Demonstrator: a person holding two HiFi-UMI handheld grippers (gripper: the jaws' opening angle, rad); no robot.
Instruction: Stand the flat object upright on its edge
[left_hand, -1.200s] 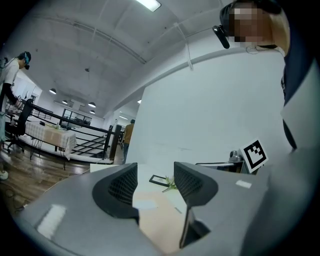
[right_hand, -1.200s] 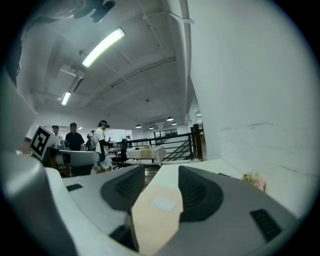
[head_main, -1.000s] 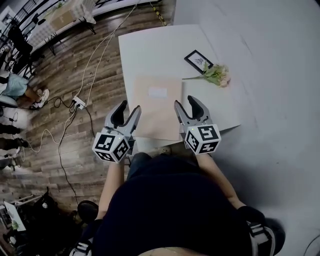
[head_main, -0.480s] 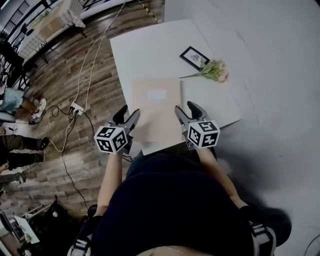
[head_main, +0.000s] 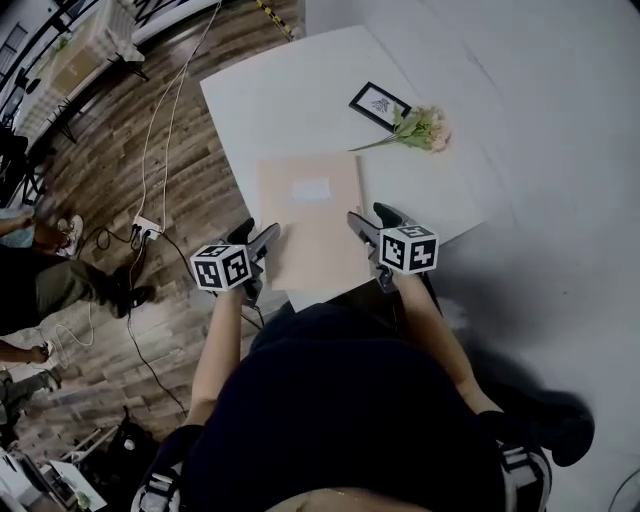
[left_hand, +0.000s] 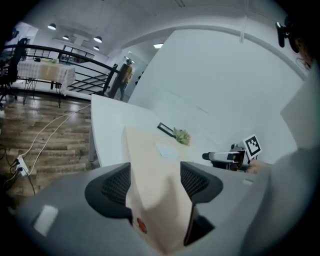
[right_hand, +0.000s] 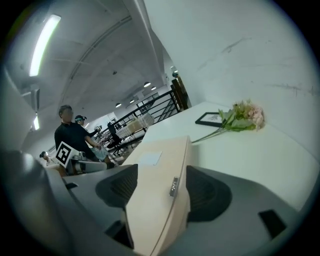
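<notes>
We see a white table (head_main: 255, 95) standing on a wooden floor (head_main: 120, 160). On the part of the table nearest the person lies the flat object (head_main: 315, 235), a beige, box-like slab. Its long sides run away from the person. From the head view it looks flat on its broad face, though we cannot tell whether its near end is raised off the tabletop.

The left gripper (head_main: 262, 232) is at the near left corner of the flat object. In the left gripper view that corner fills the gap between the two jaws. Both ribbed pads (left_hand: 114, 187) press against it, so the jaws are only as far apart as the slab is thick.

The right gripper (head_main: 368, 214) is at the near right corner. In its own view the jaws clamp that edge in the same way, one pad on the top face and one on the side. Each gripper can be seen across the flat object from the other's camera.

Farther back and well apart from the flat object, a sprig of pink flowers (head_main: 420, 128) lies with its stem touching a small black picture frame (head_main: 378, 104).

A white label (head_main: 310, 190) sits on the top face of the flat object. A small metal clasp (right_hand: 173, 186) is on its right edge, and a red dot (left_hand: 141, 226) marks the left corner.
</notes>
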